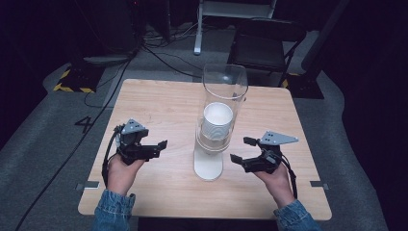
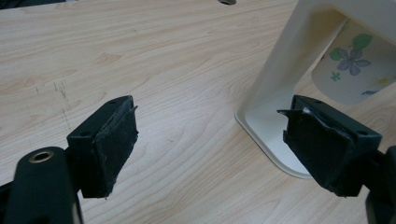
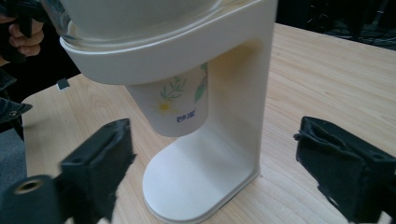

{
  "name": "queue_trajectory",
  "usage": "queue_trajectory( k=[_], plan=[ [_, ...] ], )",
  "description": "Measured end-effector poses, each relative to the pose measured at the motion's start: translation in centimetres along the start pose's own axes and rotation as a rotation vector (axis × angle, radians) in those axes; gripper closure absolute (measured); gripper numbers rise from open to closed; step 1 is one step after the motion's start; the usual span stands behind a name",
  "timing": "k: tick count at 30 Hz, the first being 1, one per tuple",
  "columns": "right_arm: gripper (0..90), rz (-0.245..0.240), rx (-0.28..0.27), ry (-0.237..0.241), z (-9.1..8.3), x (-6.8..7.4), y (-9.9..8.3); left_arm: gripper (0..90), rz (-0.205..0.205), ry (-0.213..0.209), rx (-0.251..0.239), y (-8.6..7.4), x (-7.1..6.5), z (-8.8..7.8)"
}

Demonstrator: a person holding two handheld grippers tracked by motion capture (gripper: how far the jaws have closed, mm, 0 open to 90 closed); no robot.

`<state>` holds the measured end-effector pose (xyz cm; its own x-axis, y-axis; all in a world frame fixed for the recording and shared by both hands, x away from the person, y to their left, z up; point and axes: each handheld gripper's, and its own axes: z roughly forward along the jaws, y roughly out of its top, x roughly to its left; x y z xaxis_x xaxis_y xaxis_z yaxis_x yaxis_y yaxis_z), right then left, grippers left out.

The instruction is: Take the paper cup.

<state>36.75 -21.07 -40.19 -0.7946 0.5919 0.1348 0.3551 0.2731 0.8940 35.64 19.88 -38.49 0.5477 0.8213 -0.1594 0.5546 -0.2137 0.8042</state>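
**Paper cup waits under the dispenser**

Flower-printed paper cup (image 3: 180,105) hangs from the white cup dispenser (image 1: 211,144) at mid-table. Right gripper (image 1: 243,149), jaws spread and empty, faces it (approach step, I judge). Next: close gently around the cup, pull downward. Left gripper (image 1: 159,147) rests released beside the stand.

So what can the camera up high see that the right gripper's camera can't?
The high view takes in the tall clear tube with the stack of cups inside, both grippers, left gripper and right gripper, each open and holding nothing, and a dark chair behind the table.

The right gripper view looks under the holder and catches the flower print on the bottom cup poking out below the ring.

Both take in the white cup dispenser and the wooden table.
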Motion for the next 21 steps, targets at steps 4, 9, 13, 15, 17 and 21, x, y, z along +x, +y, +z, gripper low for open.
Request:
queue_trajectory(
  k=[4, 9, 13, 15, 17, 21],
  plan=[
    [15.4, -0.007, 0.001, 0.036, 1.1, 0.4, 0.1, 17.2, -0.005, -0.005, -0.007, -0.5, -0.5, -0.3],
    [15.4, -0.046, 0.011, 0.091, 2.9, 1.0, 0.1, 16.9, 0.037, -0.021, -0.004, -1.1, -1.5, -0.5],
    [15.4, -0.064, 0.027, 0.115, 4.3, 1.5, 0.1, 16.9, 0.041, -0.029, -0.008, -1.5, -1.5, -0.7],
    [15.4, -0.077, 0.032, 0.119, 4.8, 1.6, 0.1, 16.9, 0.035, -0.033, -0.003, -1.7, -1.6, -0.8],
    [15.4, -0.074, 0.030, 0.130, 5.2, 1.6, 0.1, 16.9, 0.036, -0.032, -0.001, -2.0, -1.6, -0.9],
    [15.3, -0.068, 0.010, 0.154, 6.1, 1.7, 0.2, 16.9, 0.027, -0.022, 0.002, -2.8, -1.6, -1.3]
  ],
)
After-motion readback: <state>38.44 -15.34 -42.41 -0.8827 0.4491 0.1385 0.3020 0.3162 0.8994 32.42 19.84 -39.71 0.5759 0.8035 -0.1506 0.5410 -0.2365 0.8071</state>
